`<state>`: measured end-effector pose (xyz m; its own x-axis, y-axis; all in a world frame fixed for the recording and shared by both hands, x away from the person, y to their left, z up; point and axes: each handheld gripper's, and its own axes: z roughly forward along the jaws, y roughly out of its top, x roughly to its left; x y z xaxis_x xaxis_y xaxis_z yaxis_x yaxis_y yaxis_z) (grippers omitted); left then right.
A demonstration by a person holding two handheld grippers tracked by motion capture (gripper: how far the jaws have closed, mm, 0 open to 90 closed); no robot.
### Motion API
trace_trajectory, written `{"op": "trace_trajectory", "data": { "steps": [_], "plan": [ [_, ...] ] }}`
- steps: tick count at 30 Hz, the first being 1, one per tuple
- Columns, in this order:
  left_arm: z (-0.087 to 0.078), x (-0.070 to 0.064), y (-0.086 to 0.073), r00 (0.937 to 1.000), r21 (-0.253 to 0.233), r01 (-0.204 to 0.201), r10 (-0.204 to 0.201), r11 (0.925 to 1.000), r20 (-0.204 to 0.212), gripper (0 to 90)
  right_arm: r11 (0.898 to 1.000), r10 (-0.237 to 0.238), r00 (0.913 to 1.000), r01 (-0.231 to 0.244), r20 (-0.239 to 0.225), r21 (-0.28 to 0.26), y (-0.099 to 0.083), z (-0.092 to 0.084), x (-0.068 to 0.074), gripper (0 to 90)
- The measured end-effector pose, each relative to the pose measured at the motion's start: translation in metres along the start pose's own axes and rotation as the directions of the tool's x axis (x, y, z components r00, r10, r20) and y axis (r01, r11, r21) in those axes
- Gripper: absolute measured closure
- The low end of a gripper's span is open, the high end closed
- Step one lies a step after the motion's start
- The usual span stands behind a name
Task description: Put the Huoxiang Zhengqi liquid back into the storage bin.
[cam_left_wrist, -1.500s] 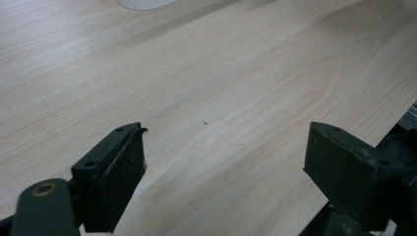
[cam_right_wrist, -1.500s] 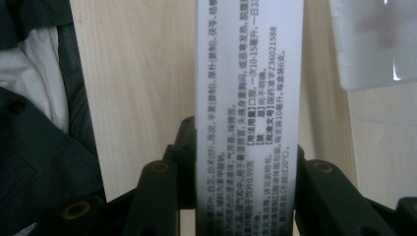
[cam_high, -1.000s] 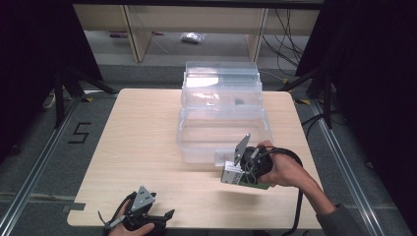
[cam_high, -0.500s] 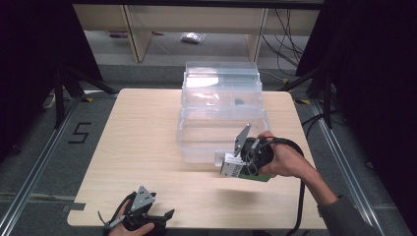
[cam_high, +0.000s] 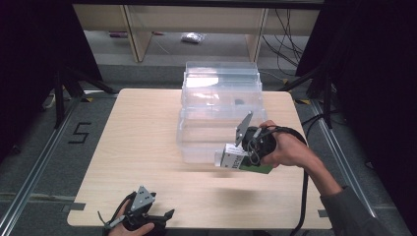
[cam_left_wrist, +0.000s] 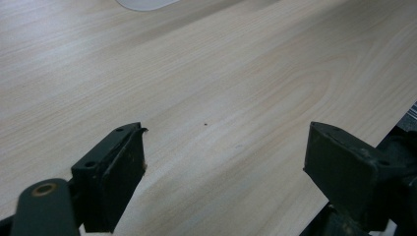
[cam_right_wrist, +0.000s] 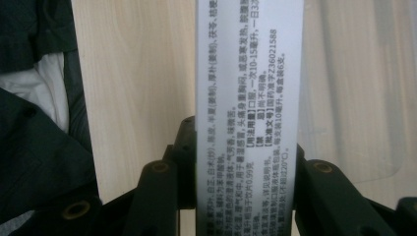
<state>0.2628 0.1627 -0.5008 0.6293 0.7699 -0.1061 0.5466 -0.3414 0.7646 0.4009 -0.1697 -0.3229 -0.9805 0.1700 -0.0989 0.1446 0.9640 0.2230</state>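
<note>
A white box with a green side (cam_high: pixel 231 158) hangs above the table just in front of the clear plastic bins. My right gripper (cam_high: pixel 242 156) is shut on it, held by a hand from the right. In the right gripper view the box's printed white face (cam_right_wrist: pixel 246 88) stands upright between the two black jaws of that gripper (cam_right_wrist: pixel 246 199), which press on both its sides. My left gripper (cam_high: pixel 166 215) lies at the table's front left edge in a hand. Its jaws stand wide open over bare wood in the left gripper view (cam_left_wrist: pixel 223 167), with nothing between them.
Clear plastic bins (cam_high: pixel 221 98) stand stacked in a row from the table's middle to its far edge, the nearest (cam_high: pixel 201 142) right behind the held box. The wooden table (cam_high: pixel 137 147) has free room on its left half. A cable (cam_high: pixel 304 196) trails off the front right.
The right hand has lifted the box a little and carried it slightly toward the nearest clear bin. The left gripper has stayed where it was.
</note>
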Motion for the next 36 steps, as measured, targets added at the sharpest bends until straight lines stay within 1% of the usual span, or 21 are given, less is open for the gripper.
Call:
{"op": "trace_trajectory", "data": {
  "steps": [1, 2, 3, 4, 5, 6, 9, 10, 12, 13, 15, 17, 18, 19, 20, 25, 26, 28, 32, 33, 36],
  "plan": [
    [0.0, 0.0, 0.0, 1.0, -0.001, -0.001, 0.001, 1.0, 0.0, 14.9, 0.999, 0.041, 0.9991, -0.041, -0.01, -0.01, 0.001, -0.002, 0.002, 64.9],
    [0.0, 0.0, 0.0, 1.0, -0.006, -0.001, 0.001, 1.0, 0.002, 14.9, 0.999, 0.035, 0.9994, -0.035, -0.006, -0.014, 0.002, -0.005, 0.0, 64.9],
    [0.001, 0.0, 0.0, 1.0, -0.004, 0.004, -0.004, 1.0, -0.003, 14.9, 1.0, 0.005, 0.9998, -0.005, 0.017, -0.007, 0.003, -0.011, -0.005, 64.9],
    [0.001, 0.001, 0.0, 1.0, -0.001, -0.004, 0.004, 1.0, -0.008, 14.9, 0.999, 0.04, 0.9991, -0.04, 0.011, -0.014, 0.004, -0.013, -0.005, 65.0],
    [0.001, 0.001, 0.0, 1.0, -0.001, -0.004, 0.004, 1.0, -0.008, 14.9, 0.999, 0.04, 0.9991, -0.04, 0.011, -0.014, 0.004, -0.013, -0.005, 65.0],
    [0.0, 0.001, 0.0, 1.0, 0.0, -0.005, 0.005, 1.0, -0.003, 14.9, 1.0, 0.008, 0.9997, -0.007, 0.022, -0.013, 0.005, -0.017, -0.011, 65.0],
    [-0.001, 0.001, 0.0, 1.0, 0.002, -0.009, 0.009, 1.0, 0.001, 14.9, 1.0, 0.027, 0.9992, -0.027, 0.03, 0.0, 0.005, -0.02, -0.014, 65.0],
    [-0.001, 0.001, 0.0, 1.0, 0.003, -0.009, 0.009, 0.9999, 0.002, 14.9, 1.0, -0.004, 0.9997, 0.004, 0.026, -0.006, 0.007, -0.02, -0.019, 65.1],
    [0.0, 0.001, 0.0, 1.0, 0.001, -0.006, 0.006, 1.0, 0.001, 14.9, 0.999, 0.033, 0.9993, -0.033, 0.02, 0.001, 0.008, -0.02, -0.02, 65.1],
    [0.0, 0.001, 0.0, 1.0, 0.002, -0.008, 0.008, 1.0, 0.003, 14.9, 1.0, -0.01, 0.9995, 0.01, 0.03, 0.007, 0.008, -0.02, -0.025, 65.1],
    [0.0, 0.001, 0.0, 1.0, 0.002, -0.008, 0.008, 1.0, 0.002, 14.9, 1.0, 0.012, 0.9997, -0.012, 0.02, -0.003, 0.009, -0.019, -0.025, 65.1],
    [0.0, 0.001, 0.0, 1.0, 0.001, -0.005, 0.005, 1.0, 0.002, 14.9, 1.0, -0.002, 0.9998, 0.002, 0.02, 0.001, 0.011, -0.019, -0.029, 65.1],
    [0.001, 0.002, 0.0, 1.0, 0.002, -0.006, 0.006, 1.0, -0.005, 14.9, 0.999, -0.04, 0.999, 0.039, 0.022, 0.016, 0.012, -0.018, -0.036, 65.1],
    [0.001, 0.002, 0.0, 1.0, 0.002, -0.006, 0.006, 1.0, -0.005, 14.9, 0.999, -0.04, 0.999, 0.039, 0.022, 0.016, 0.012, -0.018, -0.036, 65.1],
    [0.001, 0.002, 0.0, 1.0, 0.001, -0.007, 0.007, 1.0, -0.005, 14.9, 1.0, -0.011, 0.9998, 0.011, 0.018, 0.01, 0.013, -0.017, -0.035, 65.1],
    [0.0, 0.002, 0.0, 0.9999, 0.003, -0.01, 0.01, 0.9999, -0.006, 14.9, 0.999, -0.022, 0.9994, 0.021, 0.027, 0.031, 0.015, -0.015, -0.049, 65.1],
    [0.0, 0.002, 0.0, 1.0, 0.002, -0.008, 0.008, 1.0, -0.006, 14.9, 0.999, -0.041, 0.9987, 0.04, 0.029, 0.018, 0.015, -0.014, -0.052, 65.1],
    [0.0, 0.002, 0.0, 1.0, 0.0, -0.005, 0.005, 1.0, -0.001, 14.9, 1.0, -0.007, 0.9998, 0.007, 0.02, 0.015, 0.014, -0.013, -0.058, 65.1],
    [-0.001, 0.001, 0.0, 0.9999, 0.0, -0.006, 0.006, 1.0, 0.009, 14.8, 1.0, -0.024, 0.9994, 0.023, 0.023, 0.016, 0.013, -0.008, -0.069, 65.1],
    [-0.001, 0.001, 0.0, 0.9999, 0.0, -0.006, 0.006, 1.0, 0.009, 14.9, 1.0, -0.002, 0.9998, 0.002, 0.02, 0.02, 0.012, -0.006, -0.071, 65.1],
    [-0.001, 0.001, 0.0, 1.0, 0.0, -0.008, 0.008, 1.0, 0.005, 14.9, 1.0, -0.011, 0.9996, 0.01, 0.025, 0.023, 0.011, -0.002, -0.081, 65.1]
  ]
}}
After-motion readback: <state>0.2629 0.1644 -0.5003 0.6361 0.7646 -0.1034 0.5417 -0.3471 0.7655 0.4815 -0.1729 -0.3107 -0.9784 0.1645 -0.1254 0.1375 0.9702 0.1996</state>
